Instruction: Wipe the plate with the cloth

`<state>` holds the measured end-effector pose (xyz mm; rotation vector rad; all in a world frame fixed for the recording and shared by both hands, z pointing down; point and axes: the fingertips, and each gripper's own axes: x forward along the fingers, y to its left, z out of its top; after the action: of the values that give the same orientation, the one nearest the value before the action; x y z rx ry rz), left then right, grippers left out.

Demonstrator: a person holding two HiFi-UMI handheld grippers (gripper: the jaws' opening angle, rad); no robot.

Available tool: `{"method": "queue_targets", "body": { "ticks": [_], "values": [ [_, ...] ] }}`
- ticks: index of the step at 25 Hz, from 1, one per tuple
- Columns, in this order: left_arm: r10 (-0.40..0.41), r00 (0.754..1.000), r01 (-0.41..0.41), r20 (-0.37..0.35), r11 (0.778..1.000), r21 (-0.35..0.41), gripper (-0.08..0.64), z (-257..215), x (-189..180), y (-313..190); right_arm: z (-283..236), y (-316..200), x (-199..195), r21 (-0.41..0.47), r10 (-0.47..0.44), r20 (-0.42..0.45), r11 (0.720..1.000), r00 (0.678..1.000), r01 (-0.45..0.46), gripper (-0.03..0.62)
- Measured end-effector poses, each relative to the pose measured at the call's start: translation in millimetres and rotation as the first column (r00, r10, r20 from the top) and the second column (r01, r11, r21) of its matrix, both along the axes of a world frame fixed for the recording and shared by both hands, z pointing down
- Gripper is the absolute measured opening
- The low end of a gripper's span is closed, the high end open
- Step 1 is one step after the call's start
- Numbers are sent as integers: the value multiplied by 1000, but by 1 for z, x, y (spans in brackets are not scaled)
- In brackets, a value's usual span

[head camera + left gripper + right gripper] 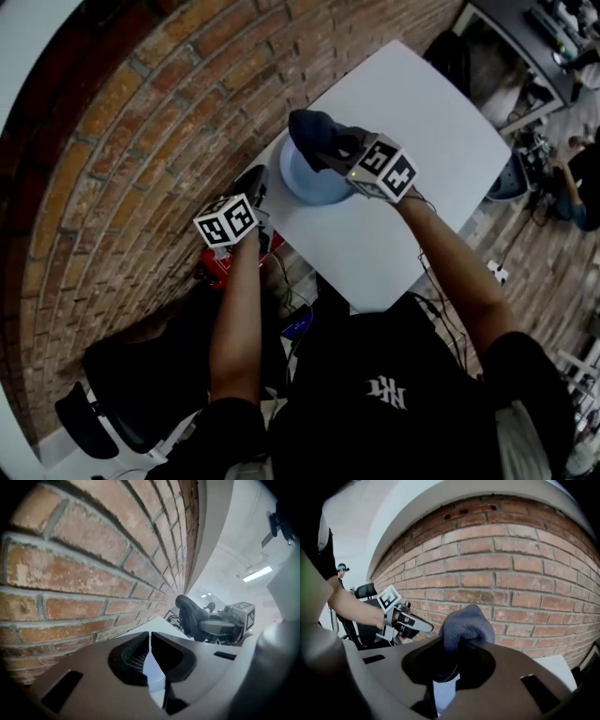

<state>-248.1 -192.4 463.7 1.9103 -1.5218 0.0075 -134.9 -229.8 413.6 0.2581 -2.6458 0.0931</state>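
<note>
Logging head view first: blue plate (314, 183) on white table (412, 122), at the corner nearest the brick wall (112, 187); dark cloth (314, 131) overlapping the plate's far rim, contact not resolvable, pinched in right gripper (345, 152); left gripper (255, 178) just beside the plate, at the table's edge. Left gripper view: jaws drawn together to a hairline slit, nothing between; cloth and right gripper visible ahead at right. Right gripper view: jaws clamped on cloth, bunched wad standing above them; left gripper at left, brick wall behind.
</note>
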Motion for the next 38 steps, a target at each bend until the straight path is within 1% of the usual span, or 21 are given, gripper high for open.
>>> {"method": "queue_targets", "body": {
  "ticks": [2, 4, 7, 10, 11, 13, 15, 17, 19, 20, 21, 22, 24, 26, 27, 31, 33, 35, 38],
  "values": [
    [29, 999, -28, -18, 997, 78, 13, -30, 9, 9, -33, 12, 1, -4, -10, 84, 1000, 996, 11, 72],
    [69, 997, -65, -17, 985, 160, 6, -60, 19, 19, -67, 27, 5, -25, -23, 181, 999, 983, 28, 72],
    [123, 992, -119, 4, 952, 283, 3, -103, 26, 35, -112, 47, 17, -60, -32, 318, 997, 948, 54, 72],
    [160, 987, -159, 27, 918, 364, 3, -134, 32, 67, -139, 74, 33, -67, -31, 379, 996, 925, 60, 72],
    [176, 984, -178, 44, 900, 397, 3, -145, 34, 74, -149, 80, 38, -53, -34, 395, 997, 918, 59, 72],
    [211, 973, -232, 98, 854, 466, 3, -169, 41, 82, -172, 89, 48, -7, -56, 435, 998, 899, 66, 72],
    [253, 956, -293, 148, 807, 513, 3, -184, 52, 97, -190, 107, 58, 11, -79, 489, 996, 869, 85, 72],
    [303, 936, -351, 180, 767, 536, 3, -190, 68, 116, -204, 129, 71, -17, -69, 559, 995, 826, 94, 72],
    [349, 915, -400, 201, 736, 546, 3, -193, 85, 131, -210, 147, 84, -65, -36, 622, 993, 782, 98, 72],
    [369, 906, -420, 208, 721, 551, 3, -193, 94, 138, -210, 156, 88, -84, -24, 640, 991, 768, 101, 74],
    [387, 897, -438, 214, 706, 556, 3, -193, 103, 143, -208, 165, 91, -93, -20, 649, 990, 761, 105, 74],
    [403, 889, -452, 218, 693, 562, 3, -193, 111, 146, -205, 174, 94, -91, -21, 647, 990, 763, 104, 72],
    [428, 877, -471, 219, 670, 574, 3, -196, 125, 151, -195, 191, 97, -71, -26, 621, 994, 784, 89, 72],
    [448, 869, -480, 212, 653, 586, 3, -200, 136, 158, -183, 207, 101, -59, -26, 593, 995, 805, 75, 72],
    [458, 864, -486, 211, 645, 590, 3, -202, 141, 163, -178, 216, 104, -60, -23, 587, 996, 809, 72, 72],
    [496, 839, -519, 223, 610, 599, 3, -213, 162, 187, -171, 238, 120, -73, -14, 593, 995, 805, 71, 72],
    [504, 831, -532, 236, 594, 604, 3, -221, 175, 201, -174, 244, 130, -60, -21, 598, 996, 801, 71, 72],
    [496, 828, -542, 261, 590, 598, 3, -226, 189, 217, -177, 256, 143, -46, -34, 607, 996, 794, 78, 72],
    [478, 833, -541, 279, 598, 592, 3, -232, 211, 240, -178, 280, 164, -30, -61, 607, 995, 792, 99, 72]
  ]
}}
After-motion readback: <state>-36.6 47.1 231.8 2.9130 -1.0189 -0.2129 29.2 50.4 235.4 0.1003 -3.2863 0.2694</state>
